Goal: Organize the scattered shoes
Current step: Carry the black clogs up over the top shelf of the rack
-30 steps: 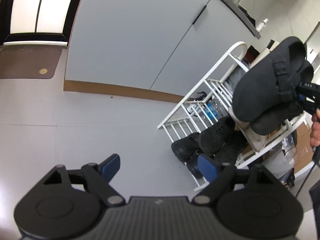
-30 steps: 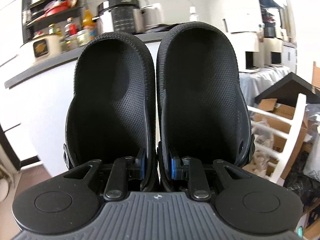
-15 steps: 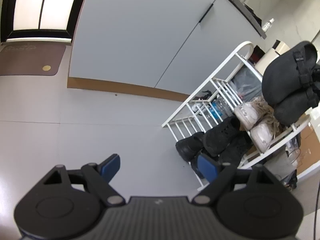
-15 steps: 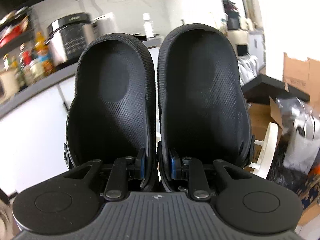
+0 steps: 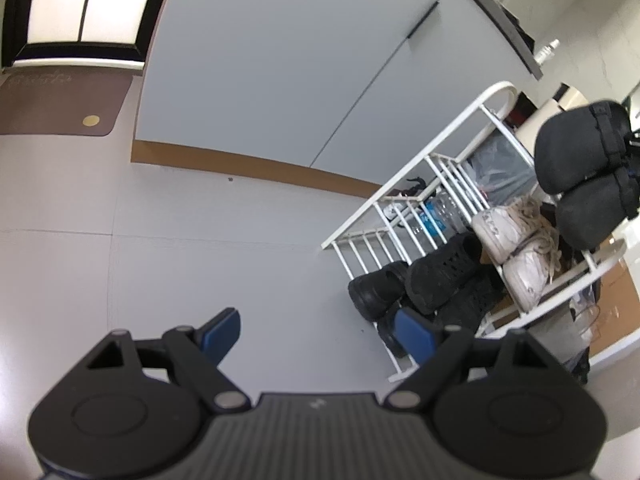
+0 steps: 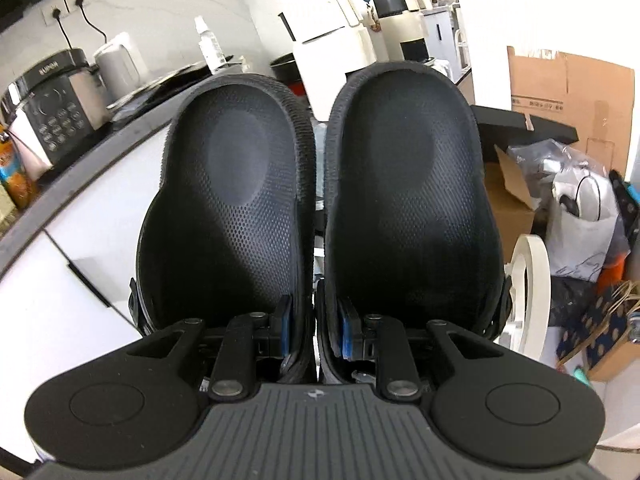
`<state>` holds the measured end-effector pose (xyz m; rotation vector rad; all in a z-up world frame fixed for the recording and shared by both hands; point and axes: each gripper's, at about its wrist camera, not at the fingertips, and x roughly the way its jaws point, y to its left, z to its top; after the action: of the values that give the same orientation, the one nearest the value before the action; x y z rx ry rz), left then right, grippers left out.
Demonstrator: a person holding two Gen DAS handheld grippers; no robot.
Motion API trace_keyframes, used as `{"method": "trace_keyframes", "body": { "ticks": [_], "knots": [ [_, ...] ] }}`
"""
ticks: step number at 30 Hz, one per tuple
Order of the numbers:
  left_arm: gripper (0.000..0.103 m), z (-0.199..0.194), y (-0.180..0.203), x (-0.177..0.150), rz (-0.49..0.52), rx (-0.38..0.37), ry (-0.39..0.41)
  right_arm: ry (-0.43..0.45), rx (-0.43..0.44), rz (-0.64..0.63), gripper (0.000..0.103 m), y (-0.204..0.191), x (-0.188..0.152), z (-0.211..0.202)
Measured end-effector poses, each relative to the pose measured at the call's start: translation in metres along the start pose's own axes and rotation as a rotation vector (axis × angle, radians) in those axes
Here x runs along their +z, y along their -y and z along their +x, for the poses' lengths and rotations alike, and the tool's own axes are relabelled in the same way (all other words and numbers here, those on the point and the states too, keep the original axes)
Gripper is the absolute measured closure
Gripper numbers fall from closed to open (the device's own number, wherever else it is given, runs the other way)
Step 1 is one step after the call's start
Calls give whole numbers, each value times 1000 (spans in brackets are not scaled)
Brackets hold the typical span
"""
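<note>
Right gripper (image 6: pixel 315 330): clamped on inner walls of two black clogs (image 6: pixel 320 208)
Far left: rice cooker (image 6: pixel 52 116)

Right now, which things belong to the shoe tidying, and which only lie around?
Belong: black clogs in right gripper; white rack; white sneakers; black shoes.
Lying about: rice cooker; kettle; cardboard boxes; water bottle.

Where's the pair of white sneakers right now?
In the left wrist view the white sneakers lie at right on an upper tier of the white shoe rack, above the black shoes and below the black clogs.
</note>
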<state>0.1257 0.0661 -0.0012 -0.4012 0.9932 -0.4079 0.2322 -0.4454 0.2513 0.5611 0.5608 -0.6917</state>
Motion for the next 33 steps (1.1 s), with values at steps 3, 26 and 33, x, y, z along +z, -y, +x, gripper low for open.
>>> {"method": "trace_keyframes", "body": {
  "ticks": [3, 26, 33],
  "knots": [
    [16, 4, -2, 4, -18, -2, 2, -2, -33, -6, 78, -2, 5, 12],
    [16, 47, 16, 2, 60, 54, -51, -30, -68, -28, 83, 16, 54, 109],
    [16, 57, 19, -2, 87, 88, -87, -42, -79, -18, 92, 36, 68, 129]
  ]
}}
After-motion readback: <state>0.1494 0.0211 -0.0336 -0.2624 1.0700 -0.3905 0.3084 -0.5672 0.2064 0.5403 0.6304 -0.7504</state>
